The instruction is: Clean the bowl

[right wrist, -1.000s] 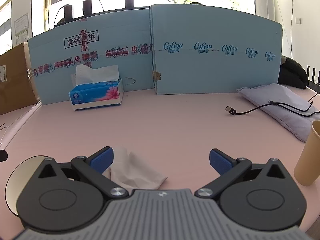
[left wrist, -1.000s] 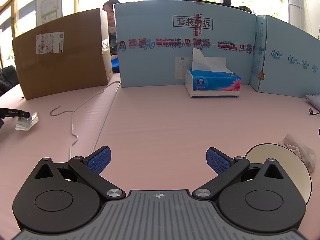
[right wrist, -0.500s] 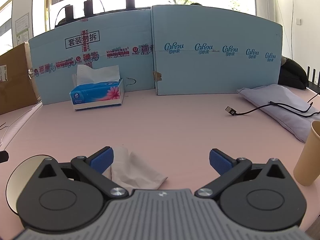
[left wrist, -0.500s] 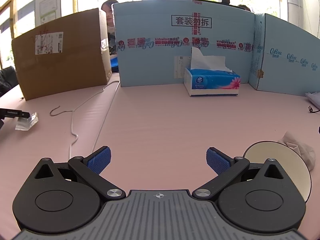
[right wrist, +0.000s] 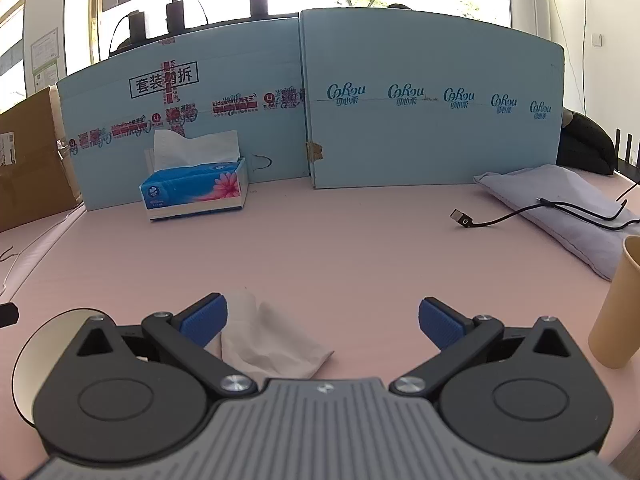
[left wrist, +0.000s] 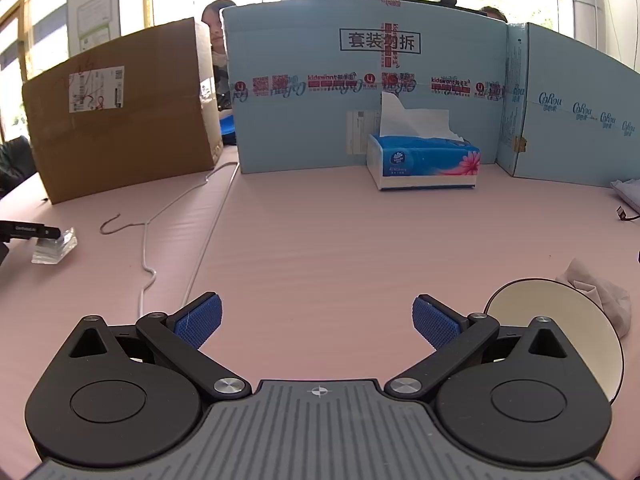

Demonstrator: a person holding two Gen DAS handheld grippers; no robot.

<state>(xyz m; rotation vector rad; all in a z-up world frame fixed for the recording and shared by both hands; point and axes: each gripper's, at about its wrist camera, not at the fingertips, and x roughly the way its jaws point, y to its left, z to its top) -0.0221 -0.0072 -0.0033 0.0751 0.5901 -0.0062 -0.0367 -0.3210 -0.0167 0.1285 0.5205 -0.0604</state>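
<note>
Left gripper (left wrist: 316, 322): blue-padded fingers (left wrist: 199, 320) spread wide apart, nothing between them, only bare pink table (left wrist: 320, 248) in the gap. Just right of its right finger lies the bowl (left wrist: 536, 300), cream inside with a dark rim, partly hidden behind the gripper's black linkage. A crumpled tissue (left wrist: 600, 292) touches the bowl's far right edge.

Right gripper (right wrist: 322, 322): fingers (right wrist: 440, 322) likewise wide apart and empty. The same tissue (right wrist: 272, 340) lies flat on the table just beside the left finger, its near edge covered by the gripper body; the bowl (right wrist: 52, 328) shows at the left, mostly hidden behind the left linkage.

Surroundings: a paper cup (right wrist: 618, 308) stands near the right edge; beyond it, a grey pillow (right wrist: 560, 196) carries a black USB cable (right wrist: 464, 218). A blue tissue box (right wrist: 196, 192) stands at the far side against light-blue cardboard panels (right wrist: 400, 120). At far left, a brown carton (left wrist: 120, 120), a wire hanger (left wrist: 144, 224) and a white cord (left wrist: 208, 232).
</note>
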